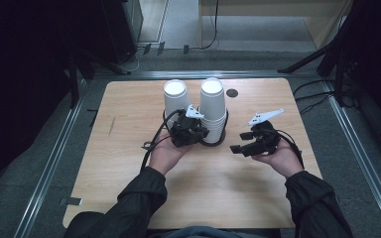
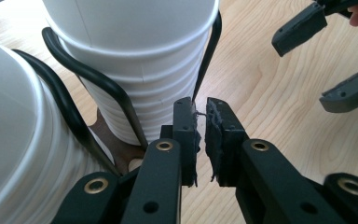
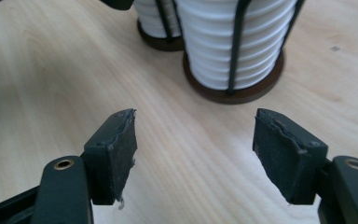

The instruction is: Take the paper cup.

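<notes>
A: Where do you stand right now?

B: Your left gripper [image 2: 201, 116] sits against the wire holder [image 2: 205, 70] around the right stack of cups [image 1: 212, 106], jaws nearly together with nothing pinched. Your right gripper [image 3: 193, 144] hangs apart over the table [image 1: 129, 158], jaws spread and empty.

A: So which step is this?

B: Reaching in for a cup, I'd judge; none is held. The left stack of cups [image 1: 174, 99] stands just beside.

A: And next?

B: Spread your left jaws, then close them on a cup's wall, clear of the wire.
</notes>
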